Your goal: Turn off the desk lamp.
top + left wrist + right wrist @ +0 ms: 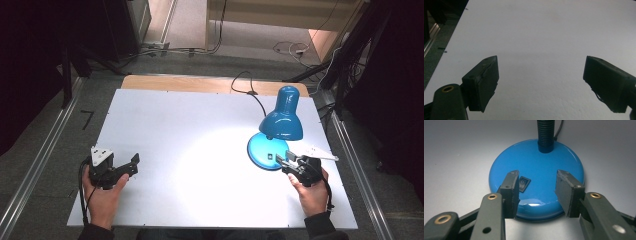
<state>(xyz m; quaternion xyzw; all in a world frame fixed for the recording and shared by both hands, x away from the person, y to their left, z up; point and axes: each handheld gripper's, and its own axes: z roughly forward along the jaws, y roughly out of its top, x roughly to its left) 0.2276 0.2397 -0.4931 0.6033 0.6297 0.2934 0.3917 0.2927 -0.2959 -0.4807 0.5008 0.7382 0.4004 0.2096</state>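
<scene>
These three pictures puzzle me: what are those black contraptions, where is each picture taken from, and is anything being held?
No robot here: a person holds a black two-jaw tool in each hand. The high view looks down on a white table. On it stands a glossy blue desk lamp, lit, with a round base, a black rocker switch and a black ribbed neck. The other two pictures come from cameras riding on the tools. The left tool rests over bare table, jaws wide apart. The right tool hovers at the lamp's base, jaws open, one close to the switch. Neither holds anything.
</scene>
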